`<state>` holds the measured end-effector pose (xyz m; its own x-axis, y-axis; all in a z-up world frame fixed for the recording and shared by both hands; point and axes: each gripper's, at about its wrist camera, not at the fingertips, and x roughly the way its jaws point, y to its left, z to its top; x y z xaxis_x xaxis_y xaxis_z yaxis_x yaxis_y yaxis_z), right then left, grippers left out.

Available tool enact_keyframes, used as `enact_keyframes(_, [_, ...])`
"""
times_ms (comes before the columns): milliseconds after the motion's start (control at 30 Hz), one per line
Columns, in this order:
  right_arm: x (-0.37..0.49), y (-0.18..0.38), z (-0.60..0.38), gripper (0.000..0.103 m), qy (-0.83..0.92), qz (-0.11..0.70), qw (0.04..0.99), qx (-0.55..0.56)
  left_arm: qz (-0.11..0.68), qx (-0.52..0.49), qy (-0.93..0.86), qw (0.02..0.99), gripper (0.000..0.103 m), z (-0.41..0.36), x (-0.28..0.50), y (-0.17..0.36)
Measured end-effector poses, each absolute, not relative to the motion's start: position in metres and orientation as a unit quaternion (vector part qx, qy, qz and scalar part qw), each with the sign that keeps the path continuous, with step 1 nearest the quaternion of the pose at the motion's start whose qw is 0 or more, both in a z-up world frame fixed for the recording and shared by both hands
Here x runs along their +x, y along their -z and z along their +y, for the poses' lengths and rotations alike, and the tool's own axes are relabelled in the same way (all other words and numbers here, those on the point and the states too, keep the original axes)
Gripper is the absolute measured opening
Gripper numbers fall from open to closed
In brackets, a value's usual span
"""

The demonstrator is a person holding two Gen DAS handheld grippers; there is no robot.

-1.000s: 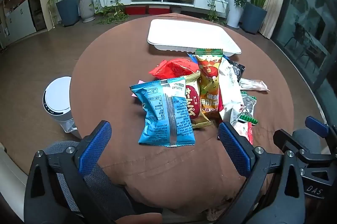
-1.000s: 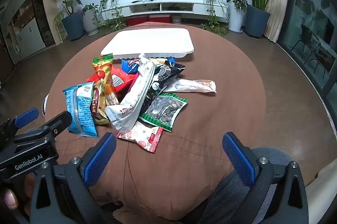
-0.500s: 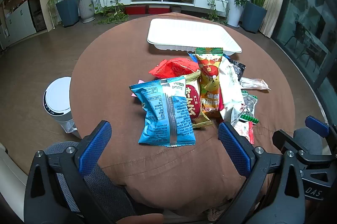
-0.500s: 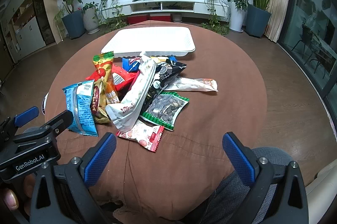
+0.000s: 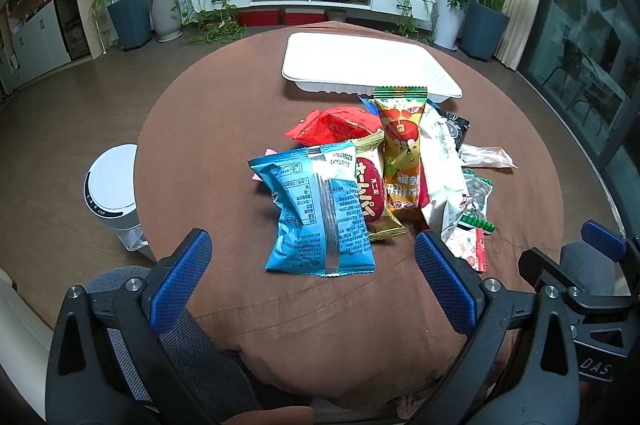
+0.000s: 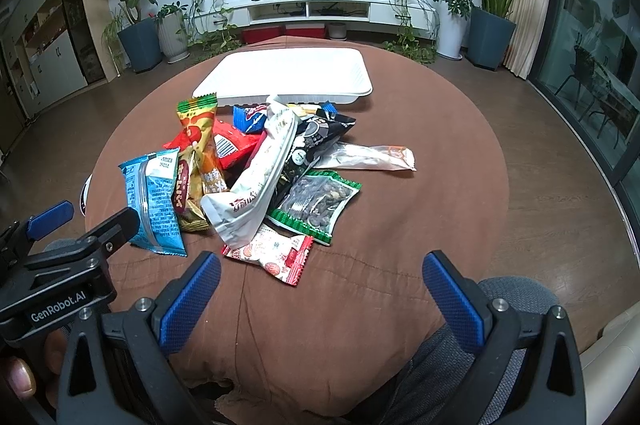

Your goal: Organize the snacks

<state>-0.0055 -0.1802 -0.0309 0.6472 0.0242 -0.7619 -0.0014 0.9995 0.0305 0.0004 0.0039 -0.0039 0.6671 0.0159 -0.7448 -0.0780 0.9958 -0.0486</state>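
Left wrist view: the left gripper (image 5: 310, 275) is held with its jaws spread wide, nothing between them, above the near edge of the round brown table (image 5: 208, 129). A blue packet (image 5: 316, 213) lies just ahead of the blue pads (image 5: 182, 283), not touched. The pile of snacks (image 5: 400, 161) is seen mid-table, just in front of the white tray (image 5: 360, 65), in which nothing can be seen. A white bin (image 5: 110, 181) stands on the floor to the left.

Right wrist view: the right gripper (image 6: 320, 299) is likewise spread wide and holds nothing. A red-and-white packet (image 6: 276, 251) lies nearest its left pad. The tray (image 6: 288, 77) is seen beyond the pile, its inside bare.
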Motion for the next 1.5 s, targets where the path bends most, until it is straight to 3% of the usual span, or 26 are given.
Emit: enact_keyframes(1500, [-0.0042, 0.0355, -0.1784, 0.103, -0.009, 0.423, 0.906, 0.014, 0.416, -0.029, -0.039, 0.908, 0.103, 0.0049, 0.0011, 0.0107])
